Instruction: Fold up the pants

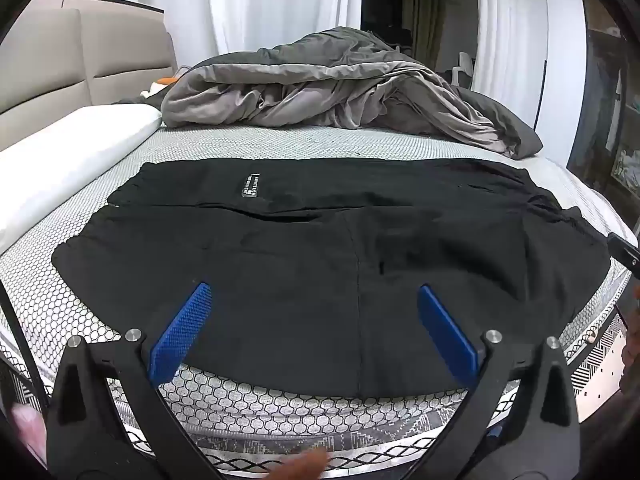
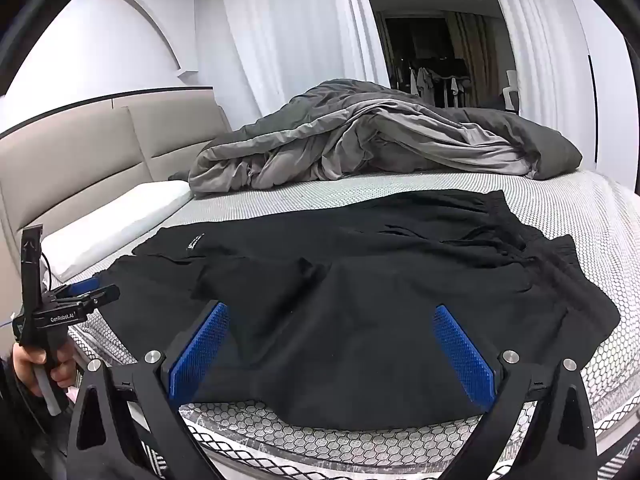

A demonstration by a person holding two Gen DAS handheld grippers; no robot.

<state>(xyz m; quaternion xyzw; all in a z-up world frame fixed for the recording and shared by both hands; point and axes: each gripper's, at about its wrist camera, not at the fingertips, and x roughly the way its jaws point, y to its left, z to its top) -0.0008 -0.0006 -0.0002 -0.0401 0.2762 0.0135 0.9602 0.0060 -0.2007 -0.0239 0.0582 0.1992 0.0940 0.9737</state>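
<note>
Black fabric pants point(image 1: 320, 264) lying spread along the bed's near edge | I'm hovering left gripper point(image 1: 316, 332) and right gripper point(image 2: 332, 348), both spread apart, gripping nothing | step: pre-grasp | next: pinching the near hem, folding toward the grey duvet point(image 1: 340, 88).

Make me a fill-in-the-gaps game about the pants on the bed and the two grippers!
1. The pants spread on the mattress are ____ in colour.
2. The left gripper and the right gripper both have their jaws ____.
3. The pads on the gripper fingers are ____ in colour.
4. Behind the pants lies a crumpled grey ____.

Missing words: black; open; blue; duvet
</note>
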